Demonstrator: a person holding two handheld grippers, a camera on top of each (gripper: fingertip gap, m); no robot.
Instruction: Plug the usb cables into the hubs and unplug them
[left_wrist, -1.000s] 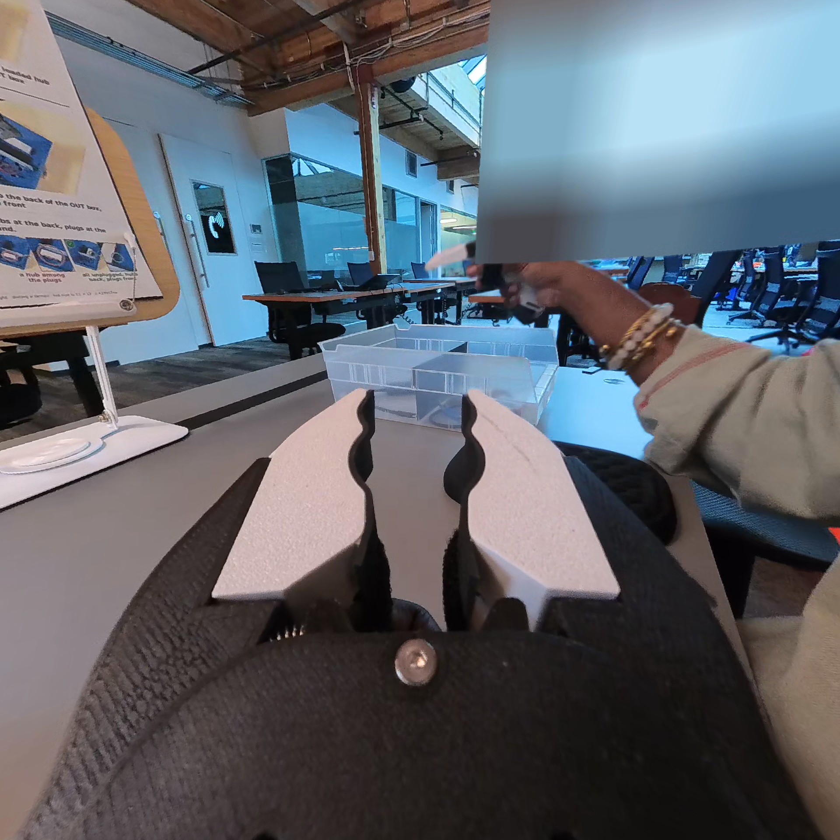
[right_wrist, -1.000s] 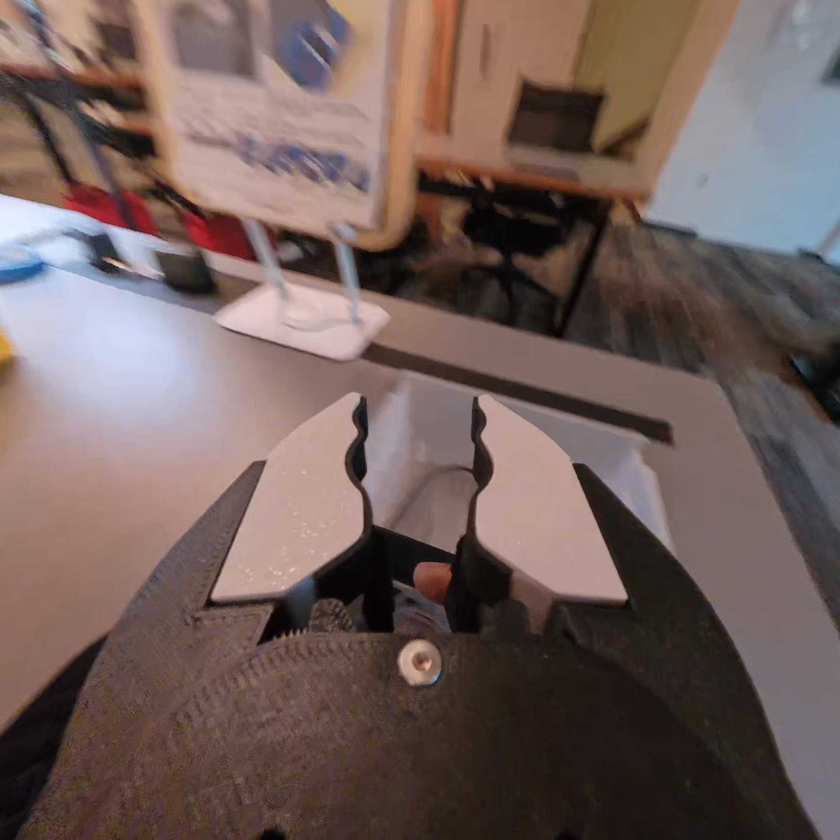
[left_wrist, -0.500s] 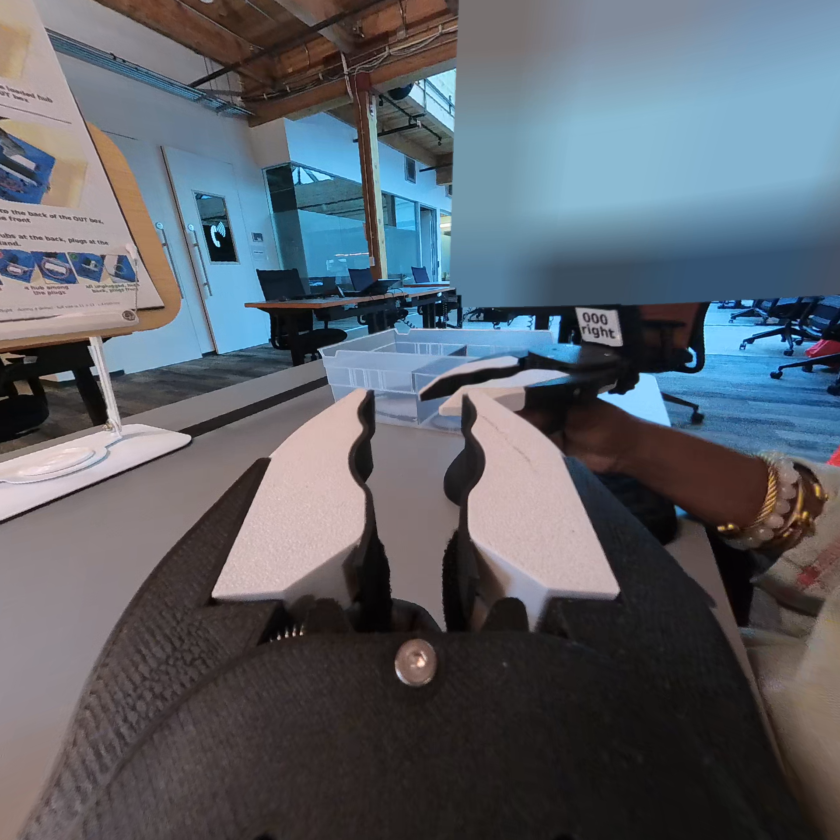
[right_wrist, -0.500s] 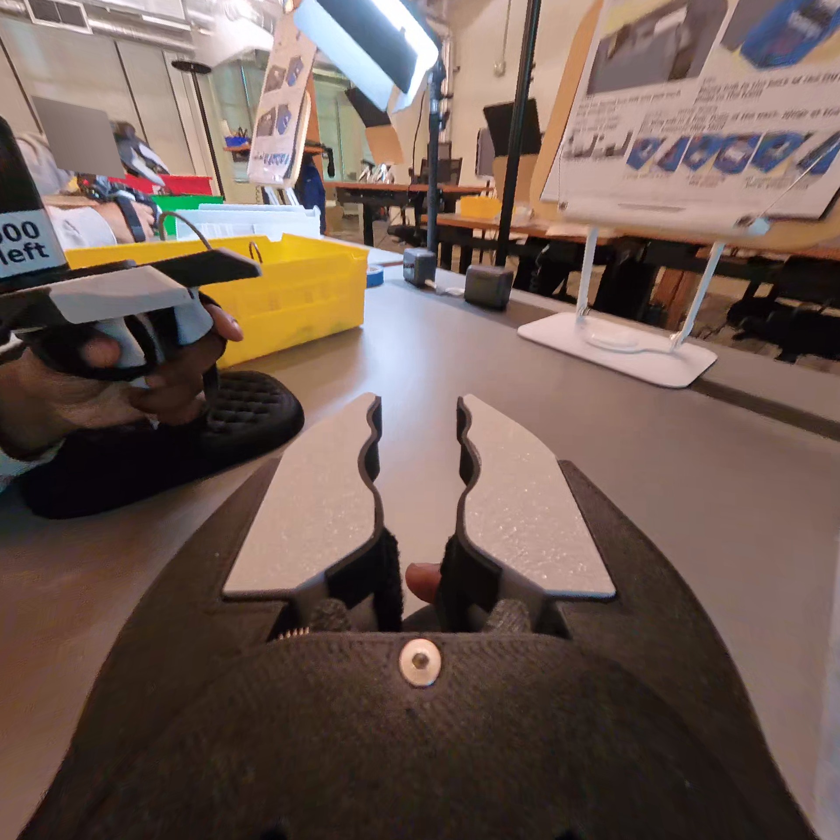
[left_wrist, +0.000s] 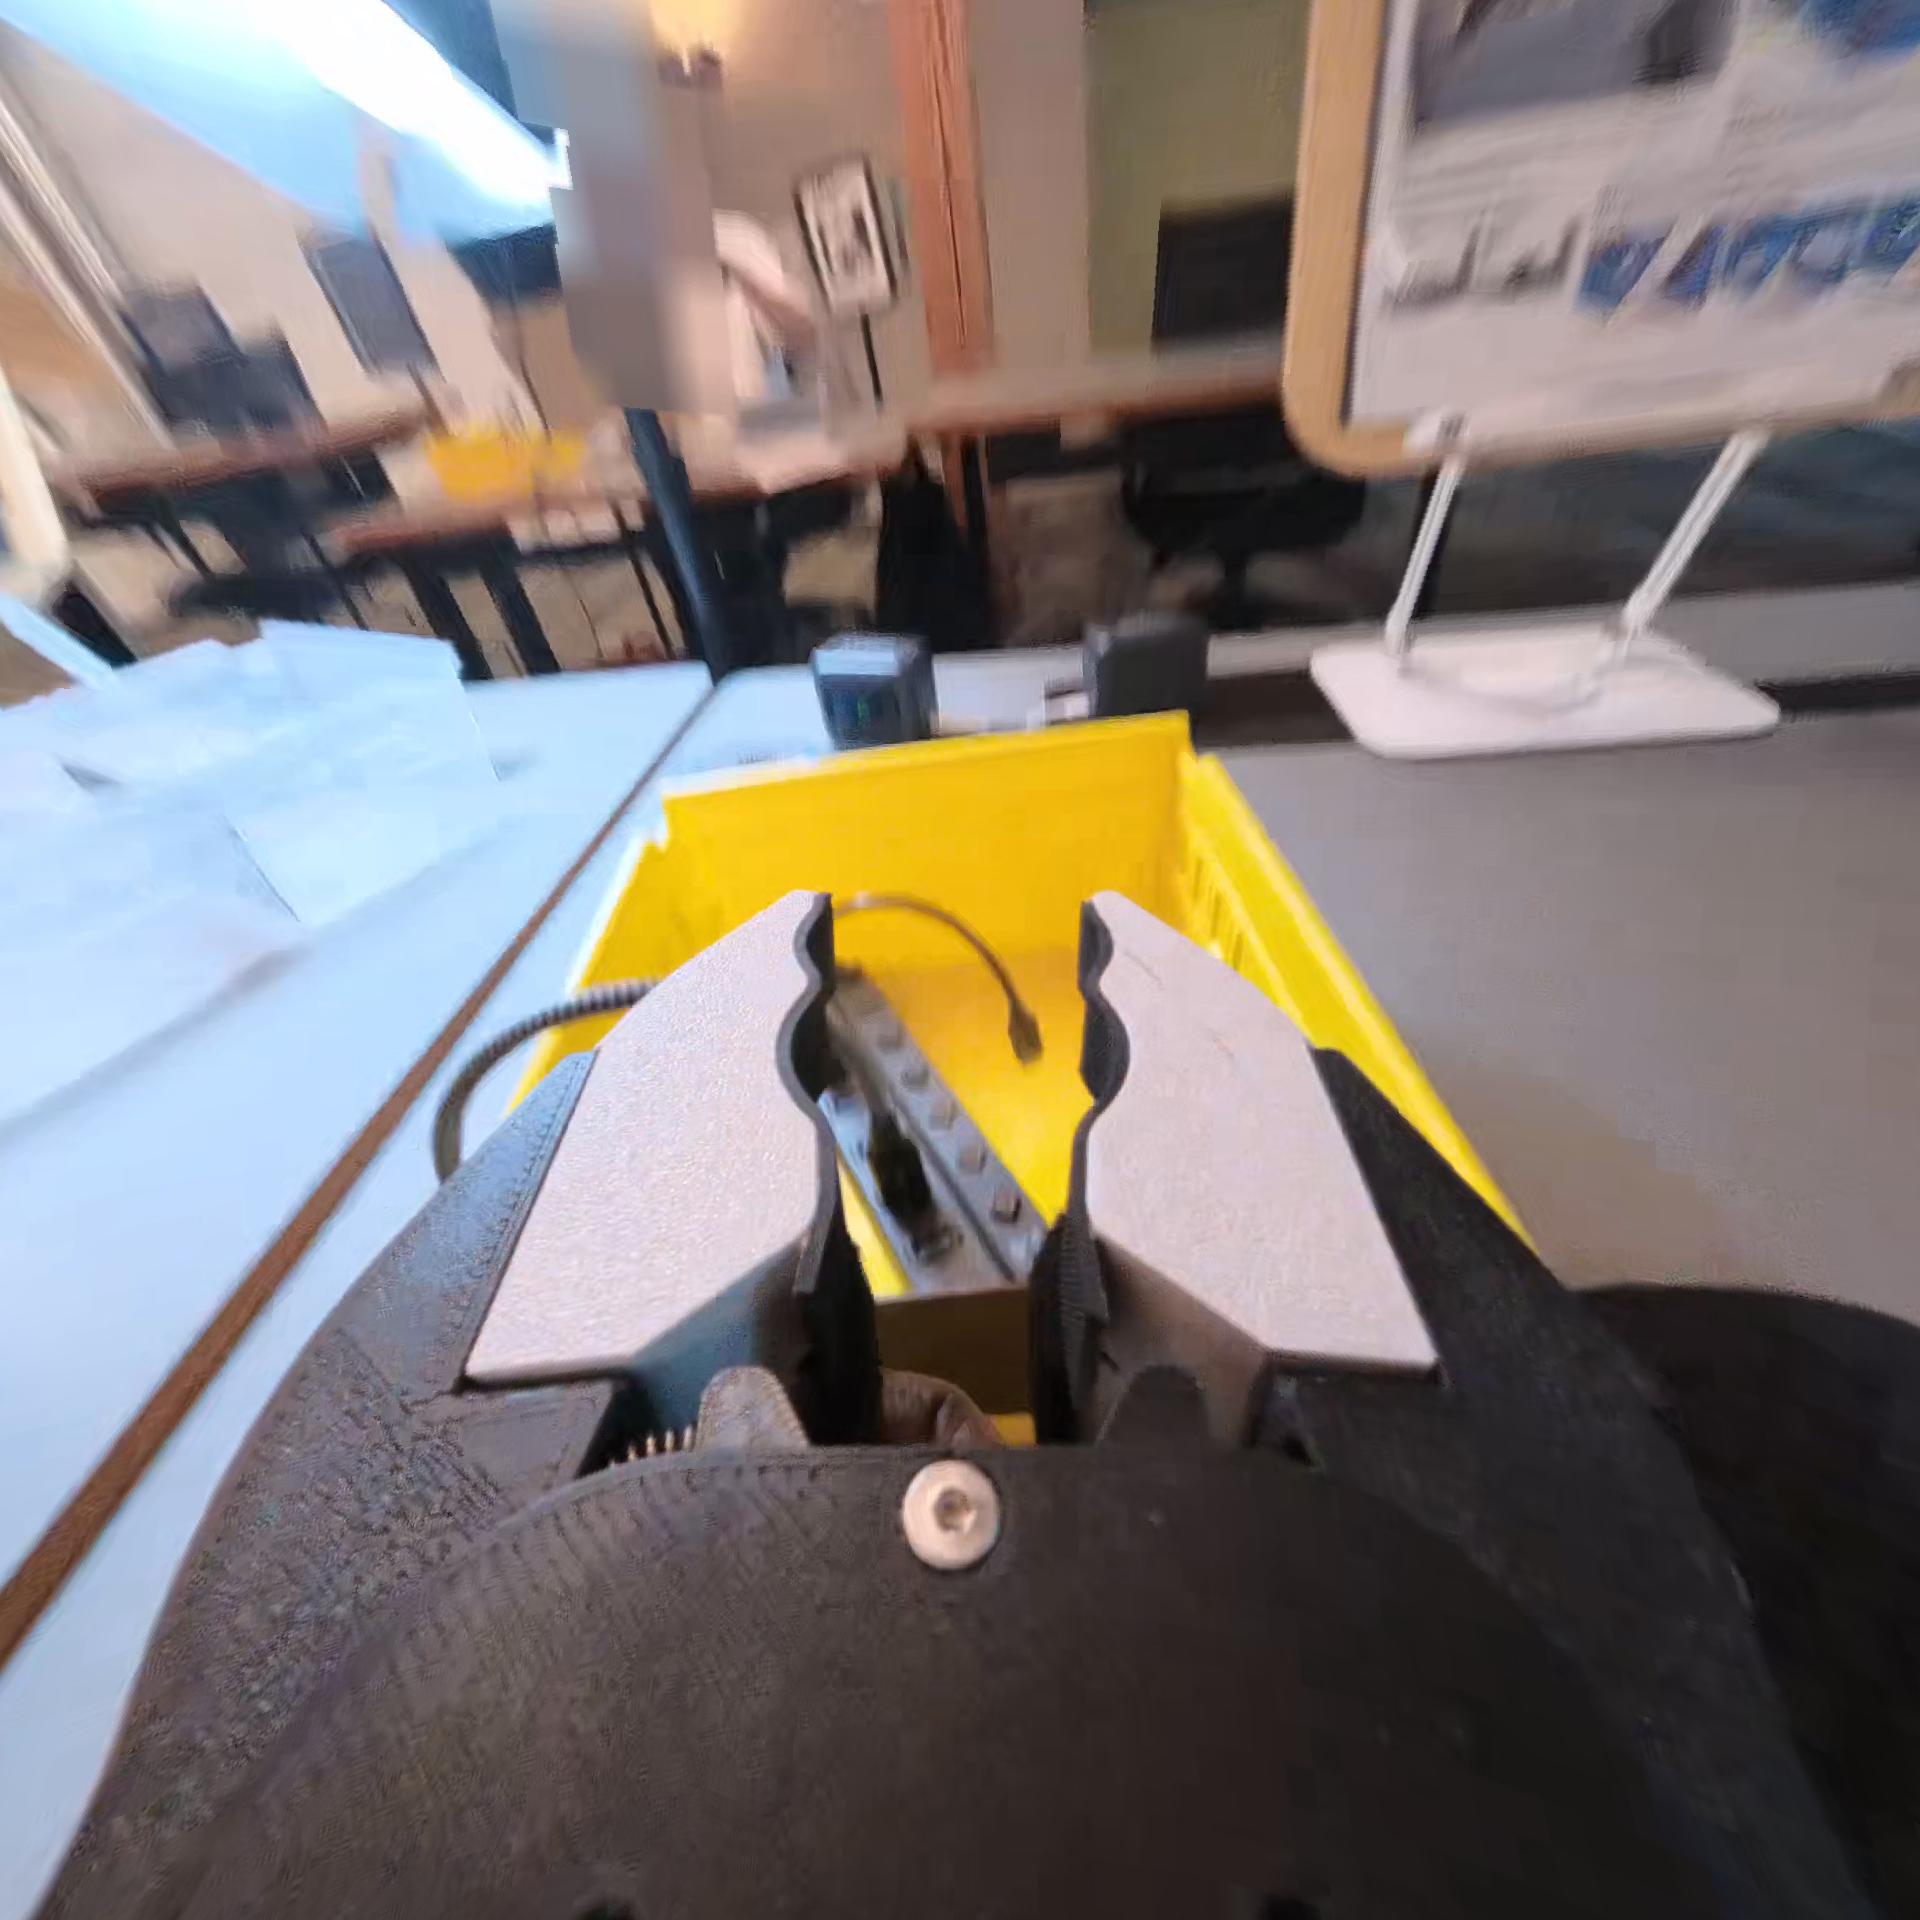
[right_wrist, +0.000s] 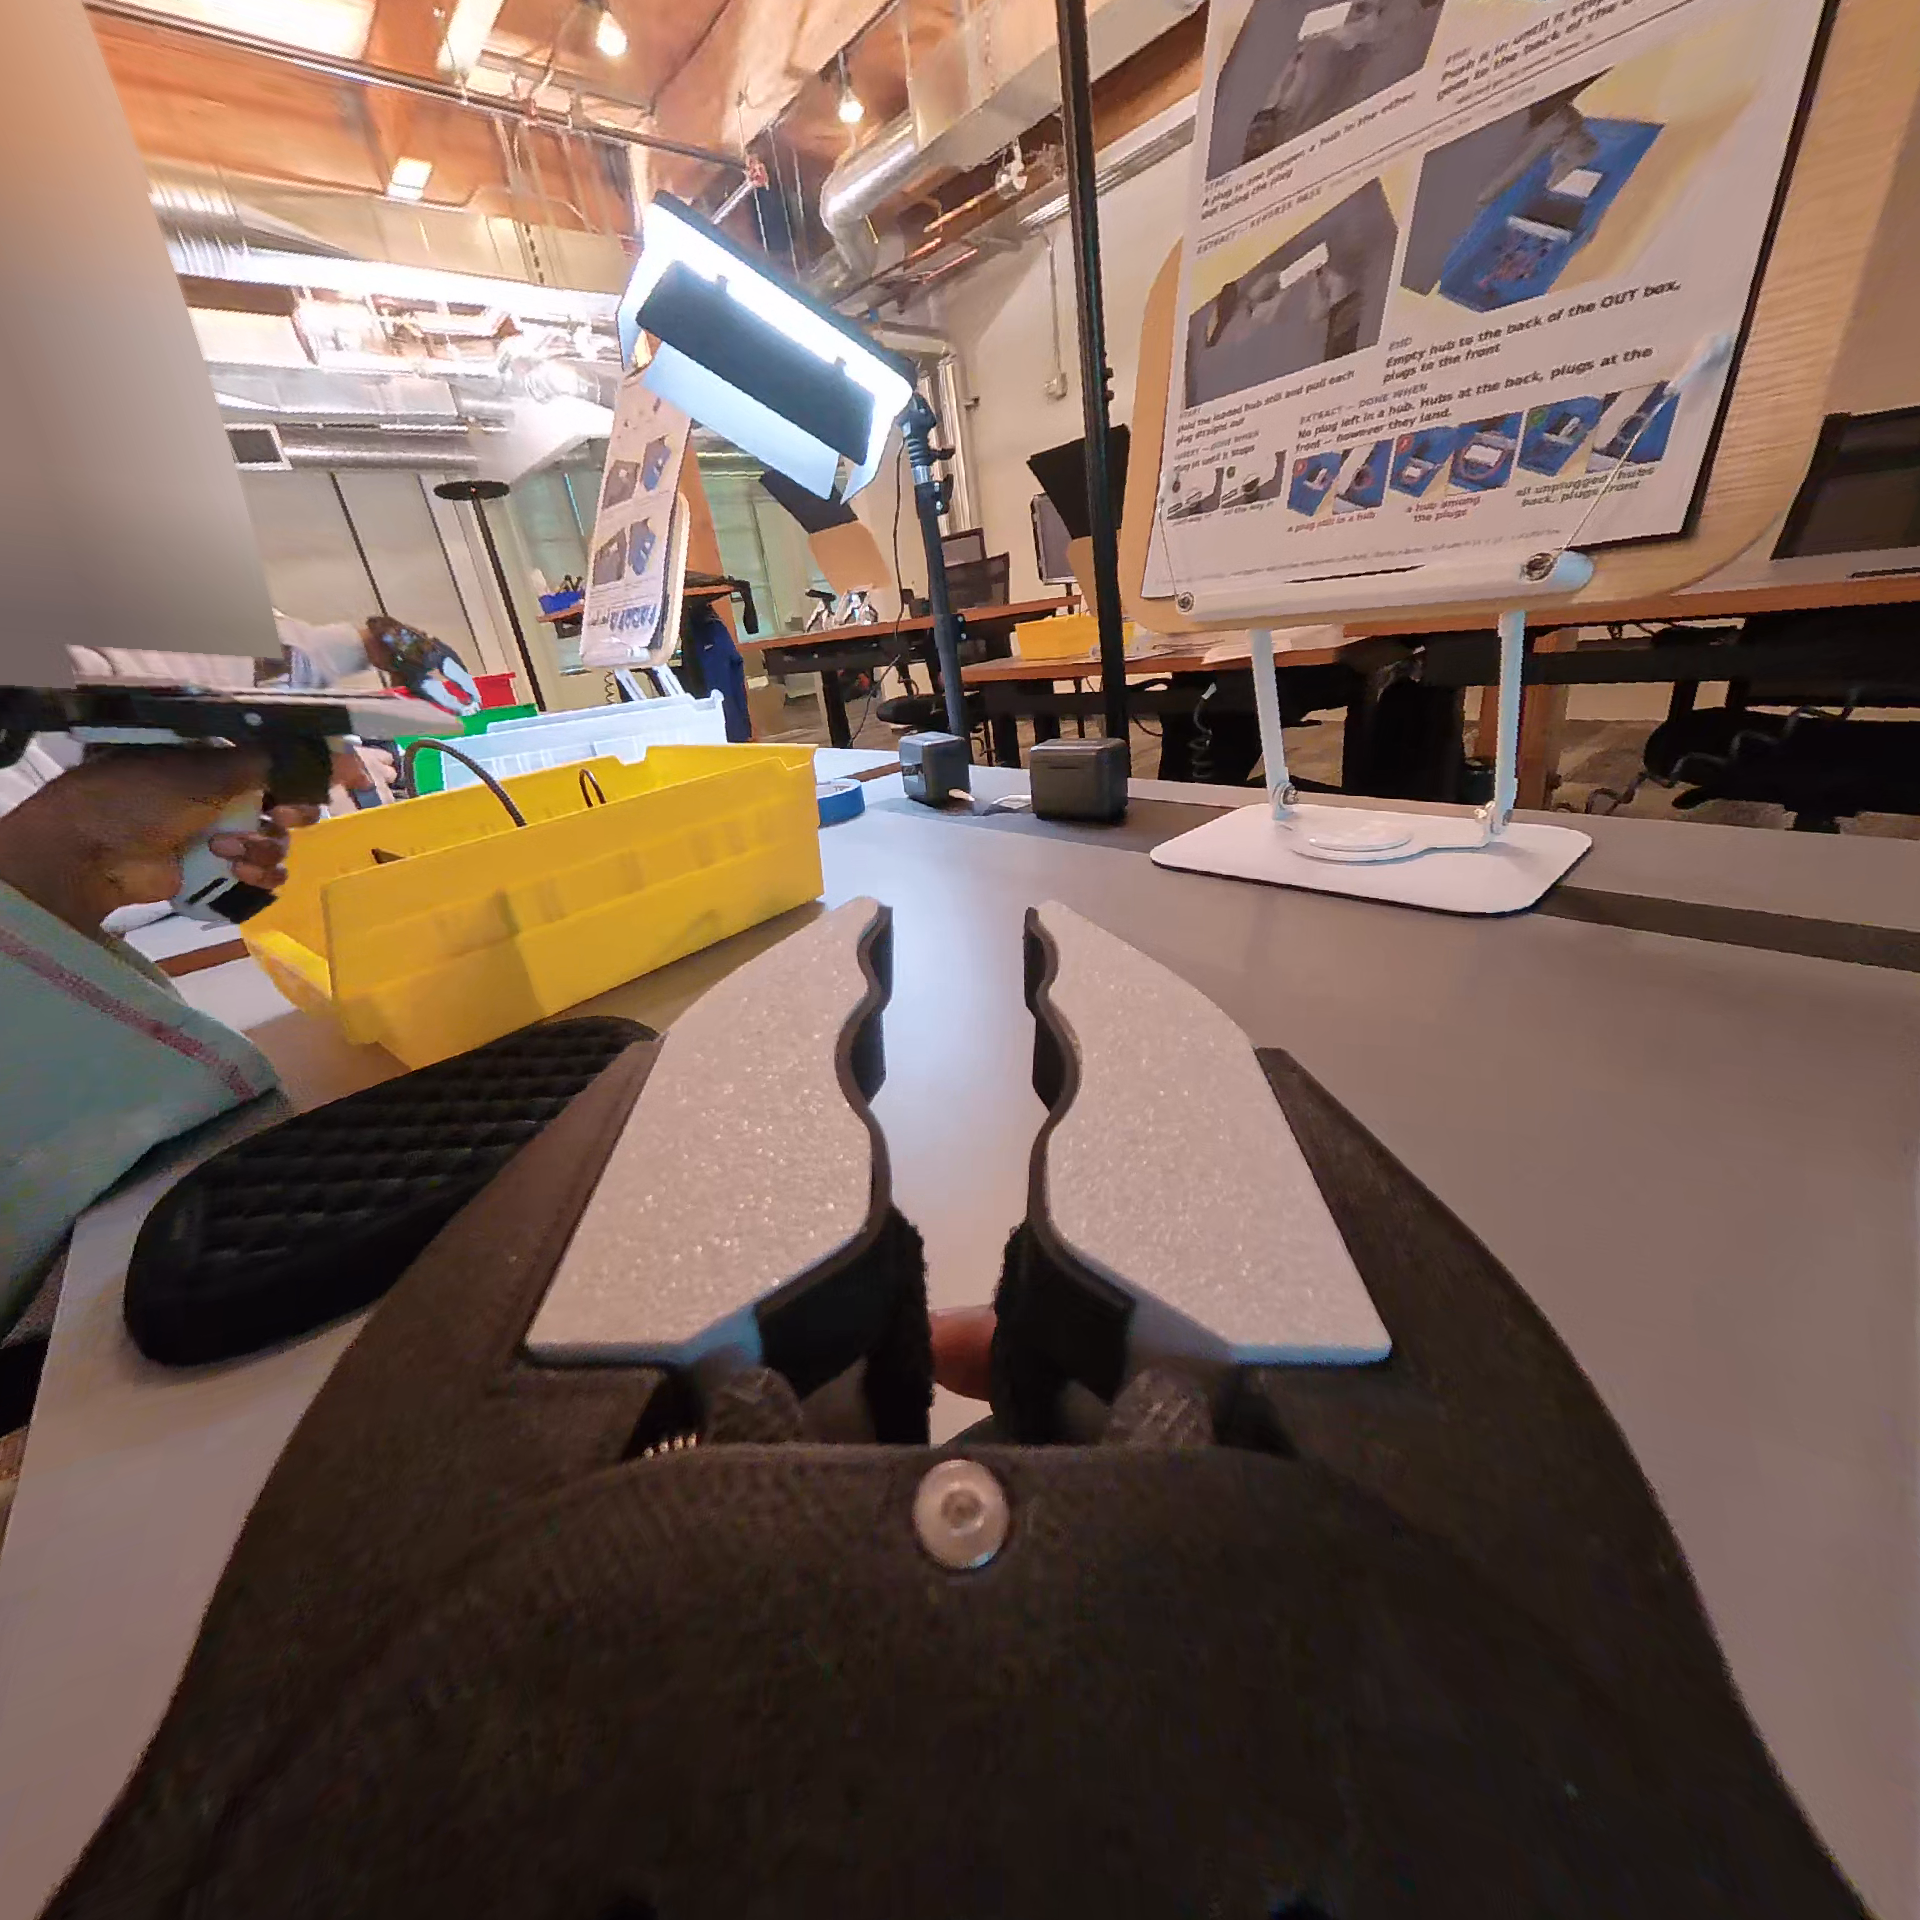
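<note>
The grey counter (right_wrist: 1558, 1091) carried everything, and the largest thing on it was the yellow bin (left_wrist: 935, 821), which lay directly ahead of and below the left hand-held gripper (left_wrist: 954, 925). That gripper's fingers stood apart with nothing between them, tilted down over the bin, probably to line up a grasp on what lay inside. Seen through the gap between its fingers, the dark hub (left_wrist: 935, 1122) lay lengthwise on the bin floor, and just beyond it a short black cable (left_wrist: 966, 956) arched up with its plug end free, so it looked unplugged. A braided cable (left_wrist: 520, 1039) looped over the bin's wall to the left of the fingers. The right hand-held gripper (right_wrist: 956, 920) sat low over bare counter, its fingers slightly apart and empty, with the bin well off to its left, apparently waiting its turn.
</note>
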